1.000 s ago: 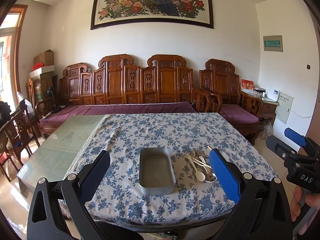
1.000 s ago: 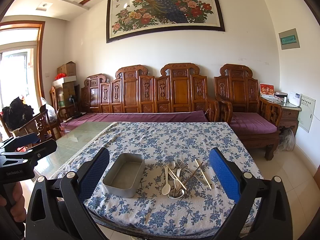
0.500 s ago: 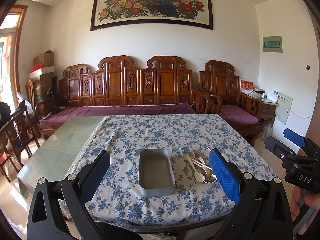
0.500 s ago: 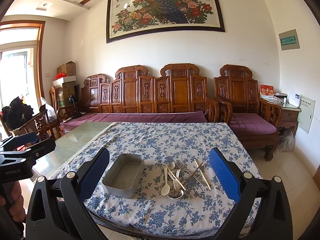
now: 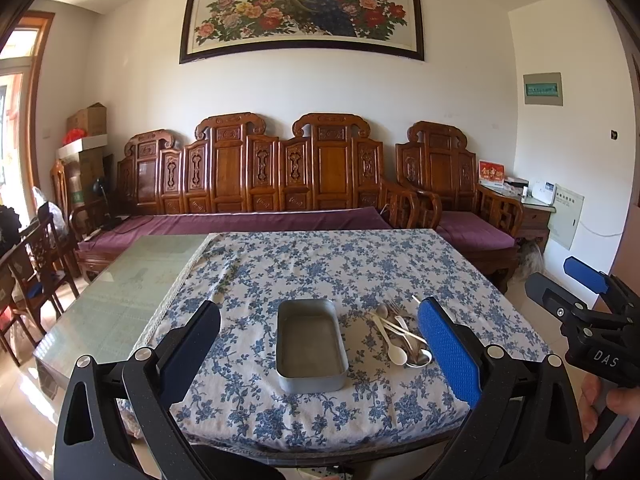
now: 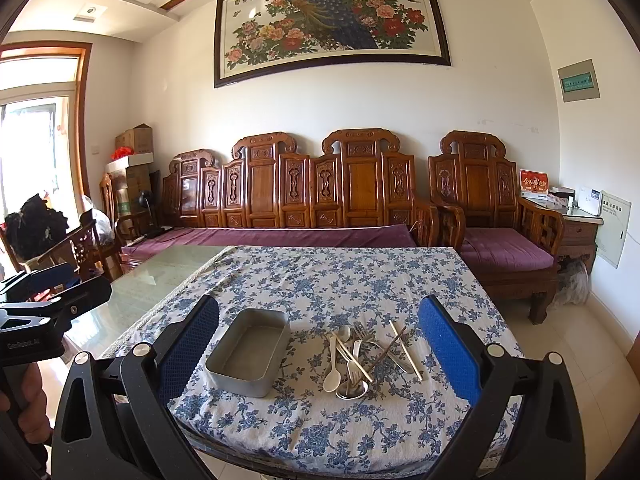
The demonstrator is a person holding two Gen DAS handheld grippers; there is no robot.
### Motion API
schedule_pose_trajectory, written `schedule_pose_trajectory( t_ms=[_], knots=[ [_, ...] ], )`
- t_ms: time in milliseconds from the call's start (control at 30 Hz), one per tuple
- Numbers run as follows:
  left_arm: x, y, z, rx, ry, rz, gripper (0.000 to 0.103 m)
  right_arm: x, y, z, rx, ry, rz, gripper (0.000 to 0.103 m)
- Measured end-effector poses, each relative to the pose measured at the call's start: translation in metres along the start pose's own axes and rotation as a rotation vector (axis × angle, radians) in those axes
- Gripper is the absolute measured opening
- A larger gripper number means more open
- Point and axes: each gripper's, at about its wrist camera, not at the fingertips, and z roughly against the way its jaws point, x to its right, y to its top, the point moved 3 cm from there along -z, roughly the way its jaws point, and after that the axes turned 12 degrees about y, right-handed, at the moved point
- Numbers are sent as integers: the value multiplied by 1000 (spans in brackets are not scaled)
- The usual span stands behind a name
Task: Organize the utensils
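Blue-padded, your left gripper (image 5: 320, 356) and right gripper (image 6: 320, 344) both hang wide apart, holding nothing. Beyond them the metal tin (image 6: 249, 351) sits empty — just right of it, tangled utensils (image 6: 366, 354) may drag neighbours when you pinch one.

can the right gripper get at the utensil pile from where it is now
Probably yes. The right gripper is open and held back from the table edge, and nothing stands between its jaws and the utensil pile. The metal tray sits clear to the pile's left.
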Motion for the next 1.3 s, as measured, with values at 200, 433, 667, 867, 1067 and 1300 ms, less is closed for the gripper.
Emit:
schedule_pose_trajectory(
  t_ms=[200,433,667,867,1067,1300],
  knots=[
    [4,-1,-8,-22,-6,-11,95,3,2,-2,-9,1,2,100],
    [16,-21,-44,-111,-42,-57,95,19,-14,-23,-52,-2,8,96],
    [29,-42,-84,-195,-108,-98,95,44,-34,-54,-118,-14,4,84],
    [44,-59,-124,-265,-136,-141,95,68,-55,-89,-184,-44,9,79],
    [57,-65,-152,-299,-163,-164,95,91,-72,-121,-246,-55,-2,68],
    [74,-65,-183,-327,-189,-171,90,122,-74,-159,-289,-53,-24,58]
  ],
)
